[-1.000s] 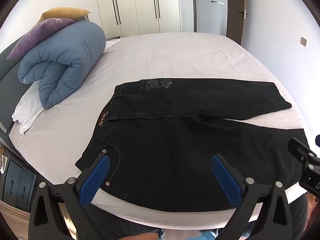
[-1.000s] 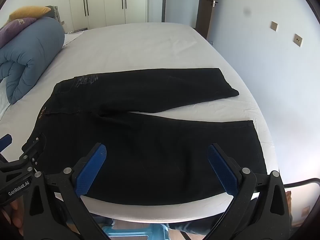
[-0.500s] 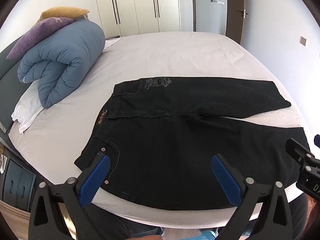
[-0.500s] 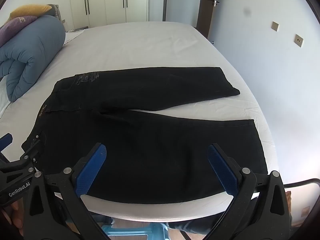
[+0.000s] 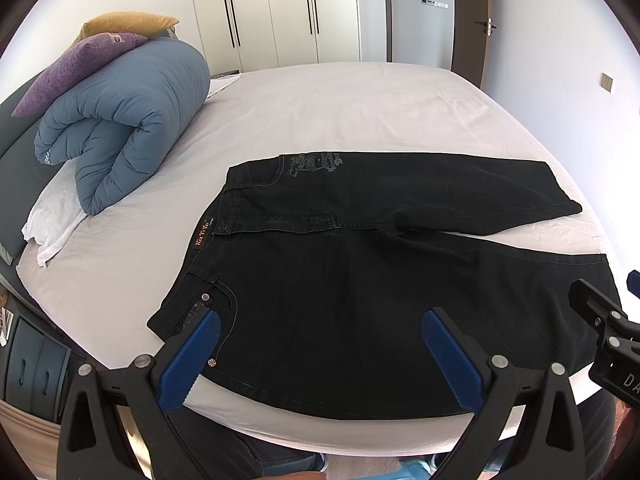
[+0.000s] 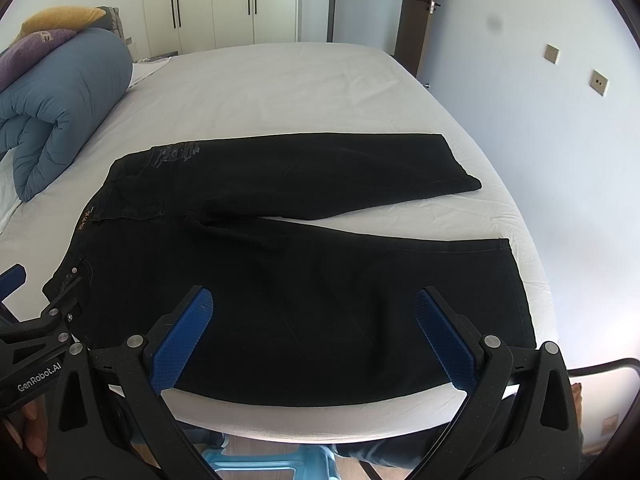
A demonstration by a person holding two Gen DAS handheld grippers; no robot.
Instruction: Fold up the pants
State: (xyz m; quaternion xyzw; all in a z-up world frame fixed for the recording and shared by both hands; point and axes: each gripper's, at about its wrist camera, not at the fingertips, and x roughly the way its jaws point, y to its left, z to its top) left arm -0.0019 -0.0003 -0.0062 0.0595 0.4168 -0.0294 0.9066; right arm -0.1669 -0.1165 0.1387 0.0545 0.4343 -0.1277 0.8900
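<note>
Black pants (image 5: 360,264) lie flat on the white bed (image 5: 340,112), waistband to the left, both legs spread apart to the right. They also show in the right wrist view (image 6: 300,272). My left gripper (image 5: 320,320) is open and empty, held above the near hip and pocket. My right gripper (image 6: 314,300) is open and empty, held above the near leg. Each gripper shows at the edge of the other's view.
A rolled blue duvet (image 5: 128,120) with purple and yellow pillows (image 5: 84,56) lies at the bed's left. White wardrobe doors (image 5: 280,12) and a door stand behind. The bed's near edge is just under the grippers. A wall is on the right.
Both views have pulled back and risen slightly, so the pants sit a little lower and farther. The pants have not moved. Both grippers stay open.
</note>
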